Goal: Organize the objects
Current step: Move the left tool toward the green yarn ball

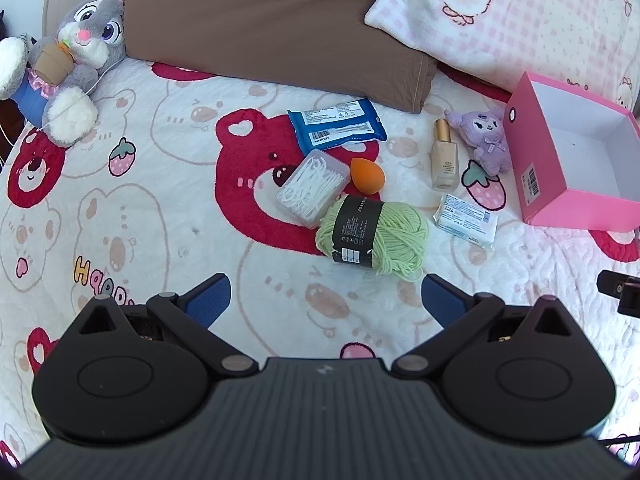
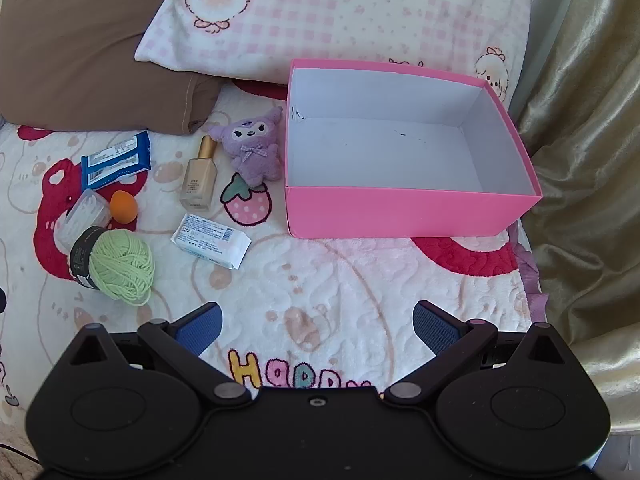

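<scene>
1. The left hand-held gripper (image 1: 326, 300) hangs in the air with its two fingers spread wide apart and nothing between them.
2. Its blue-padded fingertips (image 1: 210, 300) point forward and slightly down, level with each other, and touch nothing.
3. The right hand-held gripper (image 2: 318, 328) hangs the same way, jaws wide apart and empty.
4. Its blue pads (image 2: 436, 330) face each other across the gap, clear of any surface.
5. In the left wrist view, a dark part of the right hand-held gripper shows at the right edge.
6. No hand or sleeve is visible in either view.
</scene>
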Action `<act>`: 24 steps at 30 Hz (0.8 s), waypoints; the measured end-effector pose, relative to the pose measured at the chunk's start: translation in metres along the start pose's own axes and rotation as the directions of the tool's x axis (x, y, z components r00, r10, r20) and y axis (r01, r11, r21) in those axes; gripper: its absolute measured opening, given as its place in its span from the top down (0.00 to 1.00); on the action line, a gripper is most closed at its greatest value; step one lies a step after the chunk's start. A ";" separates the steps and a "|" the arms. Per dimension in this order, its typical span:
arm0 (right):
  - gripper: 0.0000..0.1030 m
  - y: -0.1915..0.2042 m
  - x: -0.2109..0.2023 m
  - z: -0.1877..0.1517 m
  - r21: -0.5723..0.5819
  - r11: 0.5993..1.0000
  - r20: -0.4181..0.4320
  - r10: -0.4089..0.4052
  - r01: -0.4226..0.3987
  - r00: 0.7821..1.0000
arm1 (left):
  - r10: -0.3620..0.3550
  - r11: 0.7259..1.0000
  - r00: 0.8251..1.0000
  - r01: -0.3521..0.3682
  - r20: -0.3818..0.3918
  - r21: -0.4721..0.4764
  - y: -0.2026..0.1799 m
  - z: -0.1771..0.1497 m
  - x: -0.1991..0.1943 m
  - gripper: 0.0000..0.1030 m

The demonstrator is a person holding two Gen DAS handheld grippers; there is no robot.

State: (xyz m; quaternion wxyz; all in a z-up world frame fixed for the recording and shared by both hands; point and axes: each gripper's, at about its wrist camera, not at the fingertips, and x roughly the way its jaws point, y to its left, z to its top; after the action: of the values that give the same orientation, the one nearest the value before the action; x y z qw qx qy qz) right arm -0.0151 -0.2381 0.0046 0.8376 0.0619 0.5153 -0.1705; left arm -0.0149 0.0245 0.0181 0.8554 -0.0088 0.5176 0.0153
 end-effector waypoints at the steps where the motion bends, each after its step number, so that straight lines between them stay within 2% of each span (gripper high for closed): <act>1: 0.00 0.000 0.000 0.000 0.000 1.000 0.000 0.000 0.000 1.000 | 0.000 1.000 1.000 0.000 0.000 0.000 0.000 0.000 0.000 0.00; 9: 0.00 0.000 0.000 -0.001 0.008 1.000 -0.002 -0.002 0.002 1.000 | -0.018 1.000 1.000 0.018 -0.002 0.004 -0.002 -0.001 0.001 0.00; 24: 0.00 0.004 -0.002 -0.002 0.000 1.000 -0.006 0.008 -0.008 1.000 | 0.000 1.000 0.999 -0.001 0.040 0.025 -0.007 -0.003 -0.014 0.00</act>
State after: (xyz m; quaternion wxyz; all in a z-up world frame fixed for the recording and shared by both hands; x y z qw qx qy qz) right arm -0.0164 -0.2332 0.0051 0.8367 0.0645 0.5176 -0.1667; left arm -0.0235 0.0167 0.0293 0.8657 0.0024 0.5004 0.0094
